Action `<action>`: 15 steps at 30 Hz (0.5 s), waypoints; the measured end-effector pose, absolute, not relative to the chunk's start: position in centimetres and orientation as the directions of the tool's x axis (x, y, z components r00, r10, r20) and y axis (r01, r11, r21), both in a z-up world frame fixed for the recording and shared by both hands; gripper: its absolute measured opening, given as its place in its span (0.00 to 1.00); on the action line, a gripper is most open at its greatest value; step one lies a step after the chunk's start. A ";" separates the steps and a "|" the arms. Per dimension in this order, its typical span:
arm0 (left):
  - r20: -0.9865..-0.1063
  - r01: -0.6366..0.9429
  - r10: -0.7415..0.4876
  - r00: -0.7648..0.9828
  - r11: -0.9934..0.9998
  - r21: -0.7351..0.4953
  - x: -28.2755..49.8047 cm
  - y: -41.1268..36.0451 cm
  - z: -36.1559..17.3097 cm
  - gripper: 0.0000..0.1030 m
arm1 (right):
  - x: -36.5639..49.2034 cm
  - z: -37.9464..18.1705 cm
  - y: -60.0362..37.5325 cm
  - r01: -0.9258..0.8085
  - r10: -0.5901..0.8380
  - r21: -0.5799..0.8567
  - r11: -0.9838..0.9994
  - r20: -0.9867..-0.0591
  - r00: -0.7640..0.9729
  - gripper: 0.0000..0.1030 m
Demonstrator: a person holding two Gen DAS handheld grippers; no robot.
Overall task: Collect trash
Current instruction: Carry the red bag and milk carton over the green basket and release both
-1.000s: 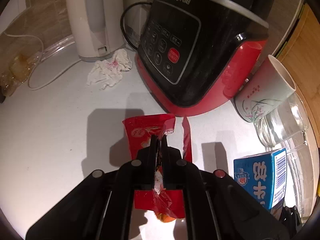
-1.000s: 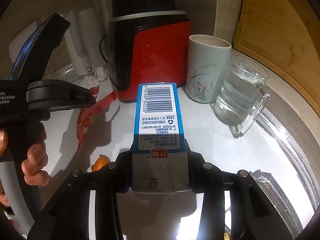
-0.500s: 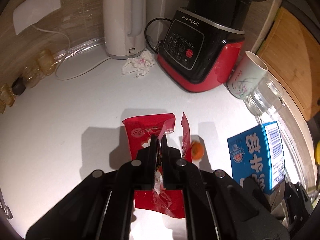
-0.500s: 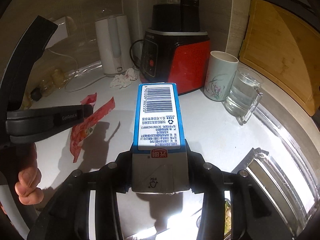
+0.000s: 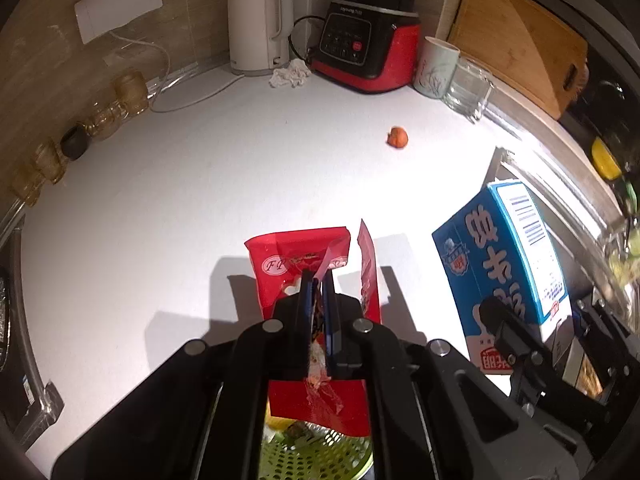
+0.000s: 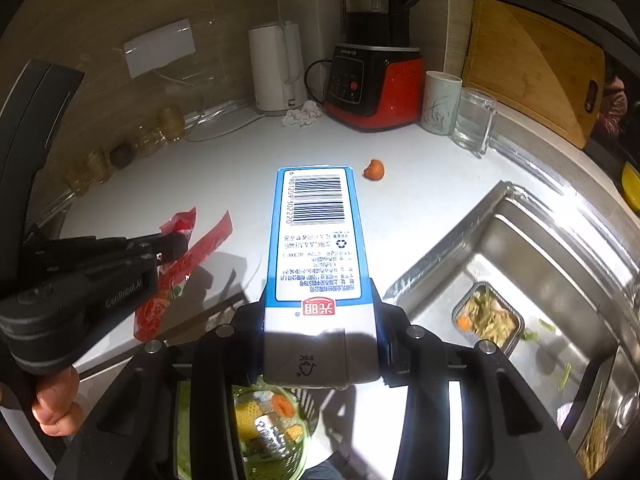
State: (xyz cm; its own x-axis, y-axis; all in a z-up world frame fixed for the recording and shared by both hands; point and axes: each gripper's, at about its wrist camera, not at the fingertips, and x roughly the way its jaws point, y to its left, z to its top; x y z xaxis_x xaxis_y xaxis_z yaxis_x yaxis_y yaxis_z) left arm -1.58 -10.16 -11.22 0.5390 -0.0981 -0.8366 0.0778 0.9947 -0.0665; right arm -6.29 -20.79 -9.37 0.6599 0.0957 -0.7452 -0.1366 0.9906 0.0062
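Trash in both grippers above a green basket

Left gripper (image 5: 318, 280) has its fingers pressed on a torn red wrapper (image 5: 298, 258), which hangs from the tips with a loose strip off its right edge. Right gripper (image 6: 320, 320) has its fingers clamped on either side of a blue and white carton (image 6: 314, 232), barcode face up; in the left view the same carton (image 5: 500, 264) shows beside the wrapper, held clear of the white bench (image 5: 200, 184).

Below both grippers sits a green perforated basket (image 5: 316, 460) with scraps inside; the right view shows yellow and orange bits and something foil-like in it (image 6: 264, 424).

On the bench an orange scrap (image 5: 397, 137) lies alone near the middle. A crumpled tissue (image 5: 290, 76) rests at the back, between a white kettle (image 5: 258, 24) and a red and black blender (image 5: 364, 56), touching or nearly touching the kettle's base. Right of the blender stand a painted cup (image 5: 436, 66) and a glass mug (image 5: 468, 88), close together. A wooden board (image 5: 516, 36) leans behind them.

Right of the bench is a steel sink (image 6: 540, 264), holding a small tray of food leftovers (image 6: 486, 318).
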 end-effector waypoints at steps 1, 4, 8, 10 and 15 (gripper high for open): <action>-0.840 0.096 -0.104 0.532 0.993 -0.062 -3.0 -9.8 -11.7 0.04 | -7.7 -9.6 -20.5 -0.128 0.095 0.014 0.992 -0.749 0.656 0.41; -0.855 0.145 -0.125 0.503 0.988 -0.059 -7.1 -8.7 -13.7 0.04 | -11.4 -10.7 -19.5 -0.111 0.091 0.024 0.993 -0.762 0.641 0.41; -0.877 0.197 -0.156 0.455 0.978 -0.072 -11.0 -7.5 -16.8 0.04 | -14.8 -12.6 -18.3 -0.092 0.081 0.031 0.995 -0.789 0.609 0.41; -0.891 0.205 -0.165 0.423 0.975 -0.083 -12.1 -7.1 -18.7 0.04 | -16.2 -13.8 -17.8 -0.082 0.075 0.032 0.996 -0.802 0.593 0.41; -0.918 0.249 -0.176 0.355 0.965 -0.088 -13.5 -7.2 -23.8 0.05 | -17.6 -16.8 -17.1 -0.061 0.050 0.020 0.998 -0.839 0.542 0.41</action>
